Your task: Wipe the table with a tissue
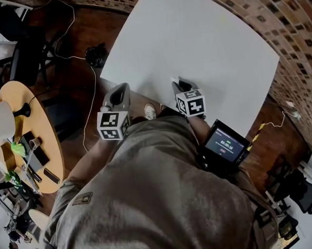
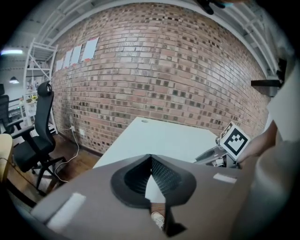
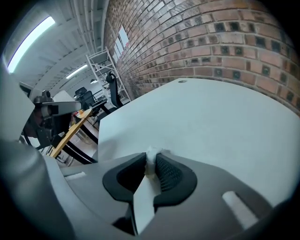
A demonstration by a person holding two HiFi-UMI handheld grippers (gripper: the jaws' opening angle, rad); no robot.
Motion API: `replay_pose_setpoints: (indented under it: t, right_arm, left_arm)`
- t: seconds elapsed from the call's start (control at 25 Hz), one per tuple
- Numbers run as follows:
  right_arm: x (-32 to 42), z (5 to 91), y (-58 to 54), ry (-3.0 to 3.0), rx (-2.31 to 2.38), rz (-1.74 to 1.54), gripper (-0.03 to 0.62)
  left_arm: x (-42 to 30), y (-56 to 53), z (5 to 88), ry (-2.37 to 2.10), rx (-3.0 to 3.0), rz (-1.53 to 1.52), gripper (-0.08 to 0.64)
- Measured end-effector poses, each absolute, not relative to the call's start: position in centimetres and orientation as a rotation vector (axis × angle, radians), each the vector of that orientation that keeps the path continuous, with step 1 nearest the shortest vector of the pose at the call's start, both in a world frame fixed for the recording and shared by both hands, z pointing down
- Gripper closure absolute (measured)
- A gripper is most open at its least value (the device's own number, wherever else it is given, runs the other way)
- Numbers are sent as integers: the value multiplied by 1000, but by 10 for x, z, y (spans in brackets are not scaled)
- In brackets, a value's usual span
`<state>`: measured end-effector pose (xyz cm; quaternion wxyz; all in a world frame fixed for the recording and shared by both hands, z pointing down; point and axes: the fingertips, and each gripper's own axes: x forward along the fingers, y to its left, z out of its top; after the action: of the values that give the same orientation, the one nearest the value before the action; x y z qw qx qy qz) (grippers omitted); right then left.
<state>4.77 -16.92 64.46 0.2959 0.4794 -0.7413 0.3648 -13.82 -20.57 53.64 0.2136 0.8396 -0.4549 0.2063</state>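
Observation:
The white table [image 1: 193, 45] fills the upper middle of the head view, and its near edge is just in front of the person. My right gripper [image 1: 179, 83] hangs over that near edge, shut on a small white tissue [image 3: 152, 158] pinched between its dark ribbed pads. A tuft of the tissue [image 1: 173, 78] shows at the jaw tips. My left gripper [image 1: 123, 88] is off the table's near left corner, over the floor. Its jaws [image 2: 150, 158] meet with nothing between them. The right gripper [image 2: 220, 152] with its marker cube also shows in the left gripper view.
A round wooden table [image 1: 43, 133] with a lamp and clutter stands at the left. Cables [image 1: 81, 63] trail across the dark floor. A brick wall [image 1: 276, 14] runs behind the white table. An office chair [image 2: 40, 140] stands to the left. A small screen [image 1: 225, 143] hangs at the person's waist.

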Motion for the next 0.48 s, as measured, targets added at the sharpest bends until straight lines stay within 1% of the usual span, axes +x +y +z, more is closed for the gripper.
replay_pose_setpoints:
  t: [0.32,0.48]
  right_arm:
    - [-25,648,-181,-2084,1039,923,518]
    - [-45,648,-172,-2101,989,917,518]
  left_arm:
    - [-186,-196,540,-1409,2218,576,558]
    - [-192,-190,540,-1402,2216,568,558]
